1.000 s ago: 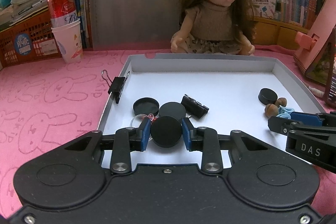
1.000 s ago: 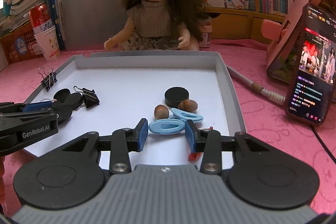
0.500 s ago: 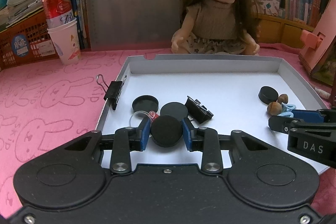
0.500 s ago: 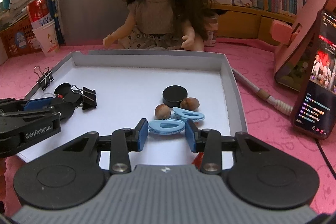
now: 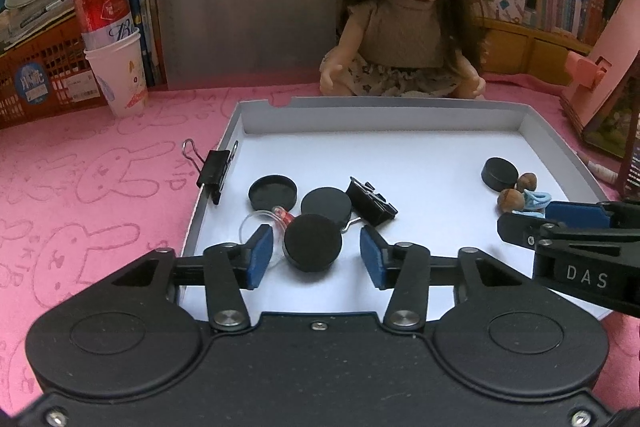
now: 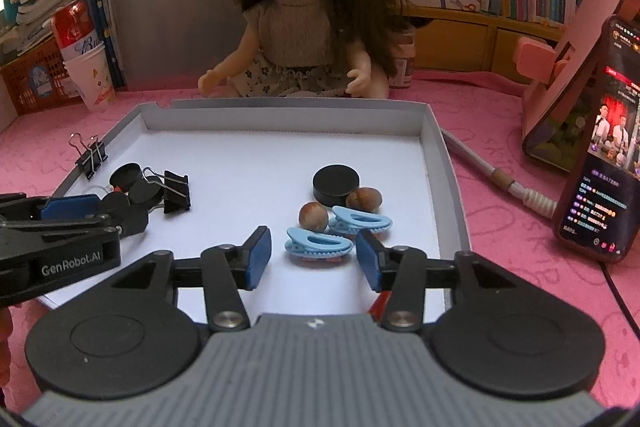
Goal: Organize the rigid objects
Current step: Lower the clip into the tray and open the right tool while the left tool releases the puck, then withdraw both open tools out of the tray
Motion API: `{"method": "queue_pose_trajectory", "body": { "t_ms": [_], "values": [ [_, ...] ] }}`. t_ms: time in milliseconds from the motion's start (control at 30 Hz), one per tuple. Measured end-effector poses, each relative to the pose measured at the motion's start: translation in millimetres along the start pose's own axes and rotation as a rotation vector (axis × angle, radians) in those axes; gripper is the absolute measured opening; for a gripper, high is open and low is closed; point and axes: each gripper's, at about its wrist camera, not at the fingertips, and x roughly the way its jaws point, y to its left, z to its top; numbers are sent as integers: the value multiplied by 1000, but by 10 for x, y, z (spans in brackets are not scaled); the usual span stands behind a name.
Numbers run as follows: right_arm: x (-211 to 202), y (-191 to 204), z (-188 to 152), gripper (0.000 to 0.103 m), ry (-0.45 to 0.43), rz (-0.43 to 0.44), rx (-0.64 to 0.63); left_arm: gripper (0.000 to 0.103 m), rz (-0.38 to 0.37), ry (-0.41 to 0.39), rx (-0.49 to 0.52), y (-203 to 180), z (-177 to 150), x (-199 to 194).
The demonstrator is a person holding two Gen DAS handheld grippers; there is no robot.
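A shallow white tray (image 5: 552,155) (image 6: 444,167) lies on the pink cloth. My left gripper (image 5: 316,251) is opening; a black disc (image 5: 313,242) sits between its blue pads with gaps on both sides. Two more black discs (image 5: 326,203) and a black binder clip (image 5: 372,202) lie just beyond it. My right gripper (image 6: 314,253) is opening too; a light blue hair clip (image 6: 318,245) rests on the tray floor between its pads, free of them. A second blue clip (image 6: 362,222), two brown nuts (image 6: 313,215) and a black puck (image 6: 335,182) lie behind it.
Another binder clip (image 5: 214,169) is clamped on the tray's left rim. A doll (image 6: 304,27) sits behind the tray. A paper cup with a red can (image 5: 114,67) stands at the back left. A phone (image 6: 600,171) leans on a pink stand at the right.
Both grippers have opened. The left pads let go of the black disc and the right pads let go of the blue hair clip; both things now lie on the tray.
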Motion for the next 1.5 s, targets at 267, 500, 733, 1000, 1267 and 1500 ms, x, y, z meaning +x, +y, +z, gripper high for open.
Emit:
{"method": "queue_pose_trajectory", "body": {
  "t_ms": [267,500,733,1000,1267,1500],
  "values": [
    [-202,-1,19,87,-64,-14,11,82,-20,-35,15,-5,-10,-198],
    [-476,3,45,96,-137,-18,6,87,-27,-84,54,33,-41,-476],
    [-716,57,19,103,-188,-4,-14,88,-41,-112,47,103,-112,-705],
    [-912,96,-89,103,-204,27,-13,89,-66,-131,29,175,-237,-911],
    [-1014,86,-304,103,-185,65,-11,90,-81,-134,17,231,-456,-1063],
    [-1051,55,-533,103,-156,71,-5,90,-89,-122,3,257,-677,-1144]
  ]
}}
